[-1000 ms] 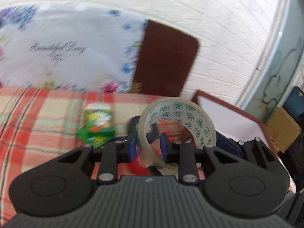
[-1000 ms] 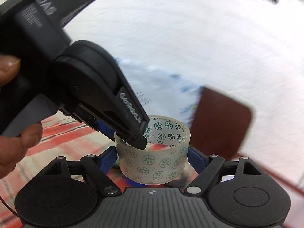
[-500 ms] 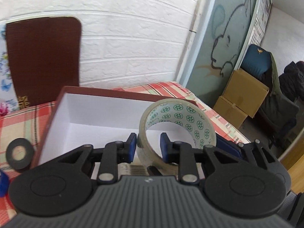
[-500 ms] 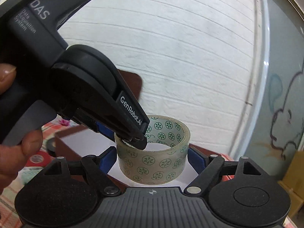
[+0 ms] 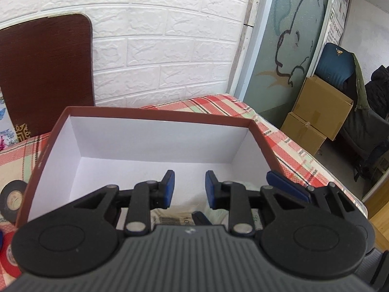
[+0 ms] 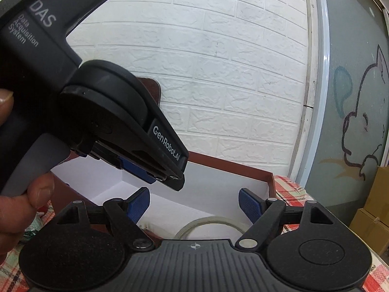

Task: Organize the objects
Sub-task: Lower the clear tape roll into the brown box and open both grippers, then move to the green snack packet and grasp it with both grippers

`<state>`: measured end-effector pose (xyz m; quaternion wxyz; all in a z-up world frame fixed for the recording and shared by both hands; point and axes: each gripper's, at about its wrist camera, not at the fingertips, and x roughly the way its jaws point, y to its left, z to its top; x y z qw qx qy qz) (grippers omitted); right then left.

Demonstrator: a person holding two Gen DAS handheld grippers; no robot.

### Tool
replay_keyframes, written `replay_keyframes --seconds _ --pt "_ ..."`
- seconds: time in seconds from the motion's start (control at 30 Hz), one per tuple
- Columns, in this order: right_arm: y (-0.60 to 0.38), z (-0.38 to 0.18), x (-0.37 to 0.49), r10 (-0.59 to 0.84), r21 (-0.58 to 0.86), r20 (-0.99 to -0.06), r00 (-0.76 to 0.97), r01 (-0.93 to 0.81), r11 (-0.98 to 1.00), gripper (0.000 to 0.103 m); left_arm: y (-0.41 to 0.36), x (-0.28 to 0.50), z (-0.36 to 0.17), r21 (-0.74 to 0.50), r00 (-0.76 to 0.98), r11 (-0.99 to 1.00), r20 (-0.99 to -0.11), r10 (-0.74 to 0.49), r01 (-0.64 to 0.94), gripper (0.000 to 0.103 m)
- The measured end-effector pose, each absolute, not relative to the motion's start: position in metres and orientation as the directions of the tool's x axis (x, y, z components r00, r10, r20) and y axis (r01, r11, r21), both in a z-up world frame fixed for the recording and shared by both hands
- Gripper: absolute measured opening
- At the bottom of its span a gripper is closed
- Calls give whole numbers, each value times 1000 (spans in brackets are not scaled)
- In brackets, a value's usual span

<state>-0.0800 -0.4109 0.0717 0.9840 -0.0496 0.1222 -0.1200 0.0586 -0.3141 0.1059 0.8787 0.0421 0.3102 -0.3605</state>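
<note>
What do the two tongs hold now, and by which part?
Nothing. The left tongs and the right tongs are both open and empty; the clear tape roll lies loose in the box.

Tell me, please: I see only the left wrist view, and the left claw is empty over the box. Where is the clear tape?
Observer: In the right wrist view, the tape lies flat in the box, just below the right claw.
Operator: Does the right claw hold it?
Observer: No. Its jaws just closed slightly, but they stand open with nothing between them.
Operator: What carries the left claw?
Observer: A hand grips its handle, at that picture's left edge.
</note>
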Motion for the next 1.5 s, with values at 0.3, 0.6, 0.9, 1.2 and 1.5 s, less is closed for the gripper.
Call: replay_keyframes --seconds 0.3,0.6,0.9,1.2,1.5 --pt "-386 69 -89 -243 -110 -222 944 224 968 78 -279 41 114 -137 597 782 -570 -565 608 31" --pt "-385 70 -98 -242 9 -219 945 250 968 78 -221 20 112 -109 671 835 -543 -504 539 39" --pt "-327 49 -117 -119 96 -310 943 156 983 78 -147 10 81 -100 722 914 -582 -374 394 41" --pt "-274 20 -113 -12 114 -426 905 67 991 78 -75 6 44 -46 748 968 -625 -221 248 44" --pt "-243 0 -100 14 31 -532 847 3 1000 77 -14 10 5 -6 763 990 -637 -114 142 52"
